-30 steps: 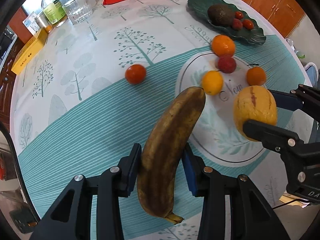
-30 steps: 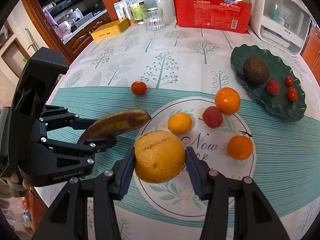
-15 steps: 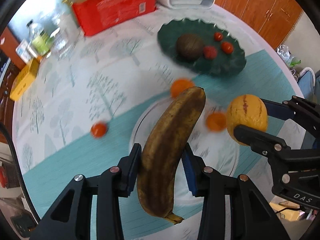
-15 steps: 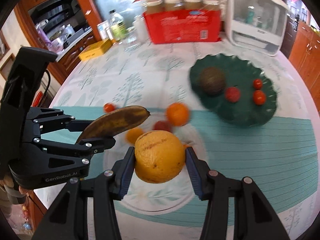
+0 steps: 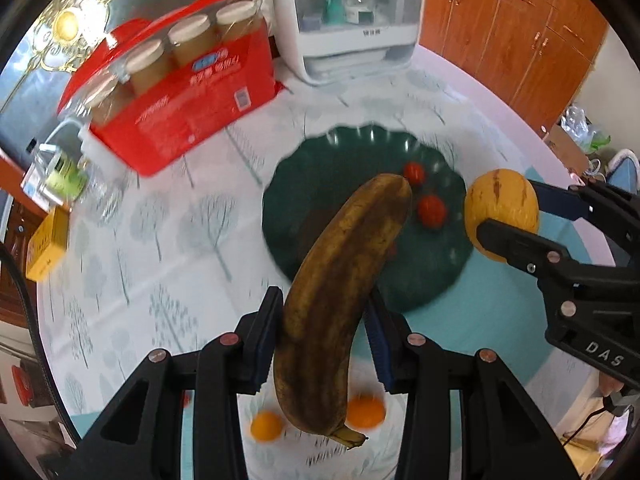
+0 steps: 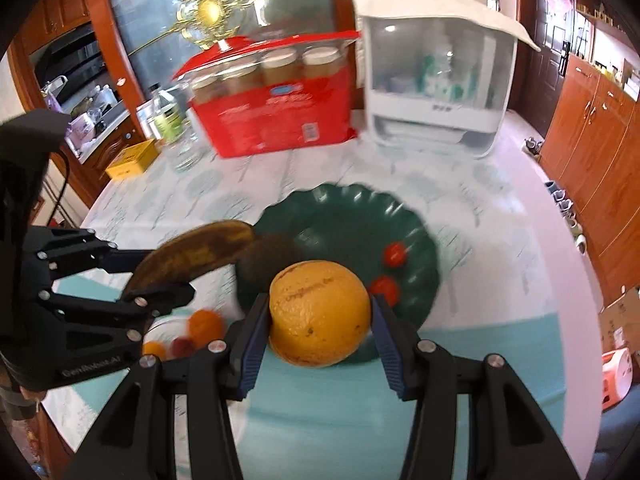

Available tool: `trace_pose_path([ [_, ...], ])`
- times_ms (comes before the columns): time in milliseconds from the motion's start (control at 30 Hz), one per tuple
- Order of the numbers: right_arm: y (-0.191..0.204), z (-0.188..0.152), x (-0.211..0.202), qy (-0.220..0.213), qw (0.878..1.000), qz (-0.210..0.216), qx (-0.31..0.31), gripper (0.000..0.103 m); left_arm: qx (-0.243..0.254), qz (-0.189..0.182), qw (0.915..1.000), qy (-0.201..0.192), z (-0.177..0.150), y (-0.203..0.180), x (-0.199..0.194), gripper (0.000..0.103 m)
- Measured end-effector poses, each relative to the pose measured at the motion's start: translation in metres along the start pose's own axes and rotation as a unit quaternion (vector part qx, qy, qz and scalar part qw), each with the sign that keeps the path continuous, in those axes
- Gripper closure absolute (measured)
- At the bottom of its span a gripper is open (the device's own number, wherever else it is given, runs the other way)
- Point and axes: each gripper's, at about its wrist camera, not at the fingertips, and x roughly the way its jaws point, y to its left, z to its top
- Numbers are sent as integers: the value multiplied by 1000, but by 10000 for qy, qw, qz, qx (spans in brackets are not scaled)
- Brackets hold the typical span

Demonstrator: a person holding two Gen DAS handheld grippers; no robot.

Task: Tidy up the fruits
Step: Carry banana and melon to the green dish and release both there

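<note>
The left claw (image 5: 322, 338) grips a brown banana (image 5: 344, 272) near its stem end; its long axis points forward over the dark green plate (image 5: 312, 200). The right claw (image 6: 318, 332) holds a yellow melon (image 6: 319, 312) above the plate's near rim. I judge the plate lies just ahead and below both claws, the right one slightly nearer.

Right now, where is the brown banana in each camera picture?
Left wrist view: the banana stands in the middle, clamped by the left gripper.
Right wrist view: the banana is at the left, sticking out sideways from that gripper.
Shared landmark: the dark green plate behind it in both.
</note>
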Motion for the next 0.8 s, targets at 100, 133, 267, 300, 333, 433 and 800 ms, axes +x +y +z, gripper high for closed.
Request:
trace_pose_path([
  [100,-19,16,15,-5,10000,-40,13,53,-124,25,9999,37,27,-3,12,64],
  [133,-23,20,21,1,10000,-49,13,53,-203,24,9998,62,37,-5,18,64],
  [267,-36,29,46,97,9999,-25,-5,53,-574,-36,9982,173,65,-10,43,64],
  [300,-37,29,52,131,9999,-6,-26,53,-683,-62,9974,207,69,-9,50,64],
  [333,-38,29,59,165,9998,26,-56,53,-782,-78,9966,236,74,-9,57,64],
  [433,-39,25,77,293,9994,120,-113,53,-997,-49,9946,296,82,-10,76,64],
  [800,-30,13,114,511,9973,402,-340,53,-1618,-212,9852,521,87,0,132,68],
])
